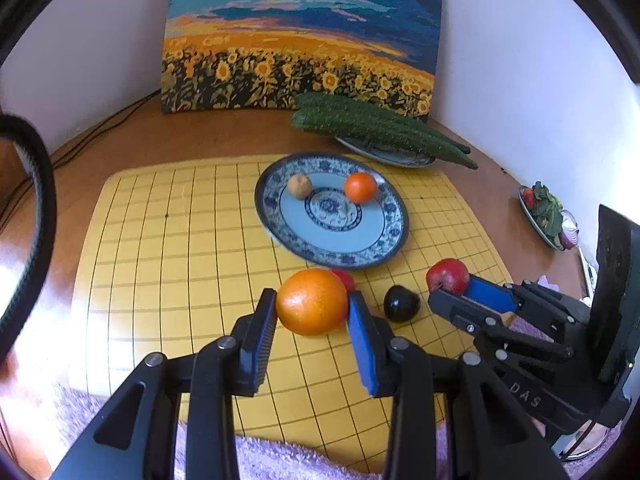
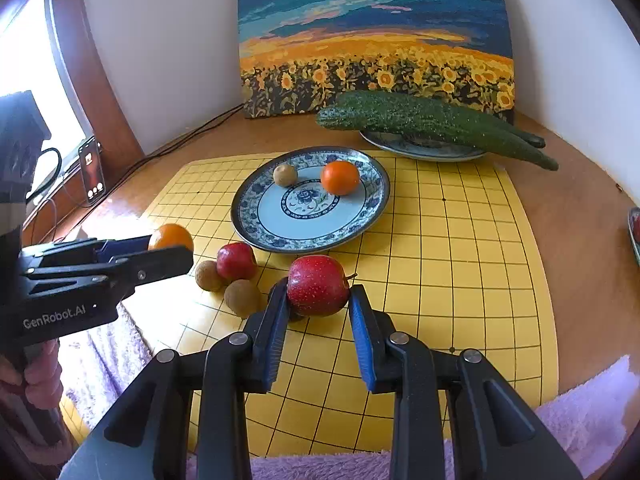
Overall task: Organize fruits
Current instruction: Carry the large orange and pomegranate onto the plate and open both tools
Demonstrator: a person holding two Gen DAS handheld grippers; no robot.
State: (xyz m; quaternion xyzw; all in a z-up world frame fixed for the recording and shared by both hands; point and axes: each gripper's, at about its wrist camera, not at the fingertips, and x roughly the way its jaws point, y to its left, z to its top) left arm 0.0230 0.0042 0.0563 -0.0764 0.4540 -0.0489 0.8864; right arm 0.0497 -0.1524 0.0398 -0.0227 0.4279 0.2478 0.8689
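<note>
While left tongs (image 1: 312, 312) clamp the orange (image 1: 312, 302), right tongs (image 2: 318, 308) clamp the apple (image 2: 318, 285).

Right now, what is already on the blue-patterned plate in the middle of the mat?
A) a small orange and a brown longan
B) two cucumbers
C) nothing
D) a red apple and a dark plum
A: the blue-patterned plate holds only a small orange and a brown longan, apart from each other.

Two close wrist views, shared plate (image 1: 332, 236)

Glossy glazed plate (image 2: 372, 200), bumpy matt cucumbers (image 2: 420, 120), probably varnished wooden table (image 2: 580, 208)
</note>
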